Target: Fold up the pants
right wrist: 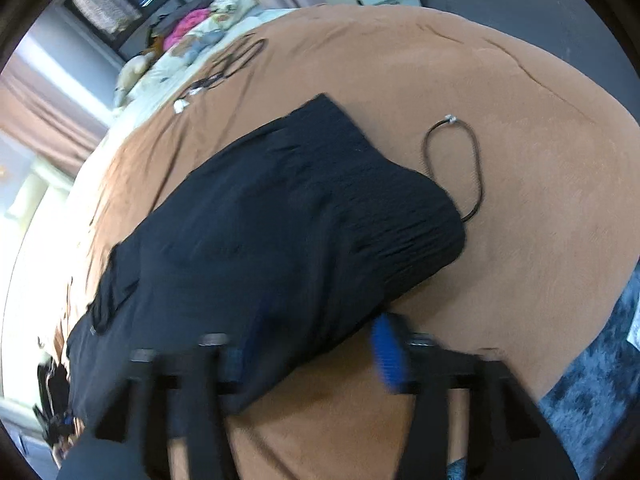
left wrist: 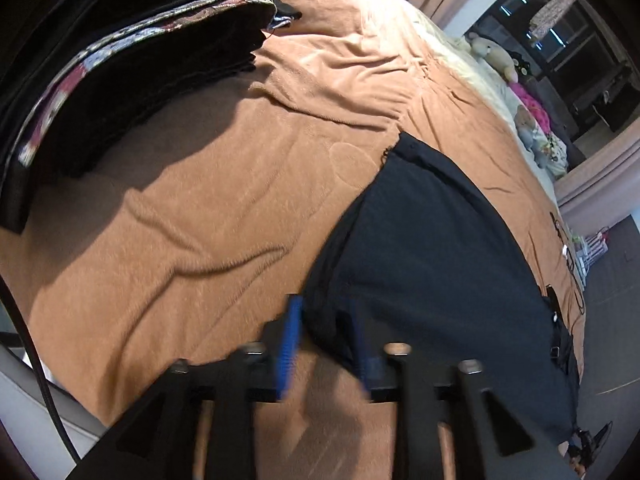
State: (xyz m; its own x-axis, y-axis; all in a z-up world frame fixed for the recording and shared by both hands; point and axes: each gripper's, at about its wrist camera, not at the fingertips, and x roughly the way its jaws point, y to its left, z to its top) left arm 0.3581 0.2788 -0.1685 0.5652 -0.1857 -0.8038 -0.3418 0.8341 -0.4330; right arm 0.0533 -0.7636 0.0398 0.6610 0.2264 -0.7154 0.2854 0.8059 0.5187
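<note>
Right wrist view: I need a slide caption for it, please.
Right gripper open over the edge of dark pants lying on a tan blanket, cable loop beside them.

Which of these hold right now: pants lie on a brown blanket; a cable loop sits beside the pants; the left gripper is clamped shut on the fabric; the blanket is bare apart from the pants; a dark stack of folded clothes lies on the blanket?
1. Pants lie on a brown blanket: true.
2. A cable loop sits beside the pants: true.
3. Left gripper is clamped shut on fabric: false; its jaws stand apart at the pants' edge.
4. Blanket is bare apart from the pants: false; cables lie there too.
5. A dark stack of folded clothes lies on the blanket: true.
</note>
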